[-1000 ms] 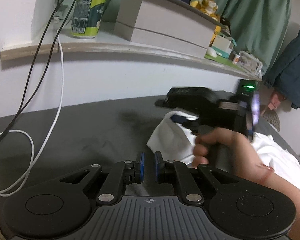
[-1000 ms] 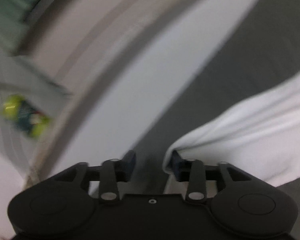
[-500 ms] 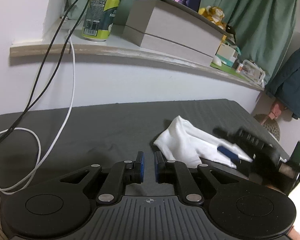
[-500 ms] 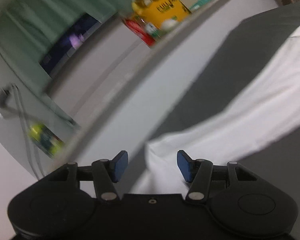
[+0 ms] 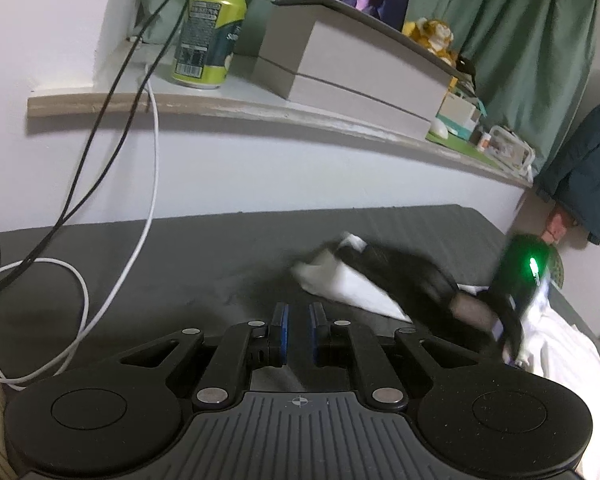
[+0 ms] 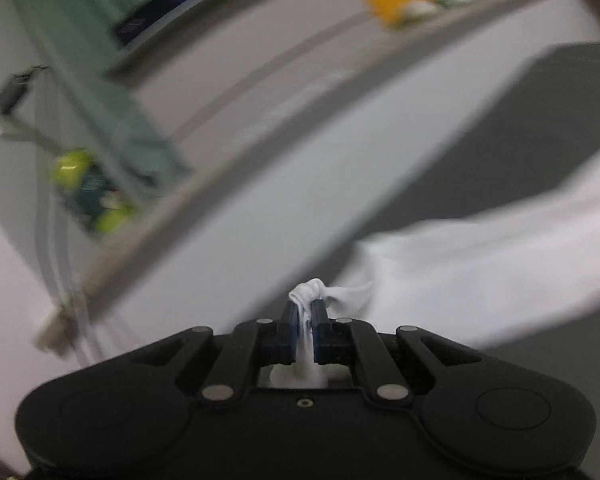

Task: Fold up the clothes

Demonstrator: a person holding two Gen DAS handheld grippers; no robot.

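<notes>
White garment [image 5: 350, 286] spread on dark grey bed cover [image 5: 204, 256], right of centre, corner bunched. Far left: white cable [image 5: 152, 184] and black cable [image 5: 100, 128] hanging from shelf [image 5: 260, 108] with green can [image 5: 208, 38]; left gripper [image 5: 298, 318] nearly closed, nothing between pads, hovering over bare cover. Right gripper [image 6: 305, 312], blurred, clamped tight on garment's corner.

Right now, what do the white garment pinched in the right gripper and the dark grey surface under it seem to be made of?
White garment: soft thin fabric, probably cotton knit; it bunches between the right gripper pads. Dark grey surface: matte cloth, likely a sheet; faint ribbing shows.
</notes>
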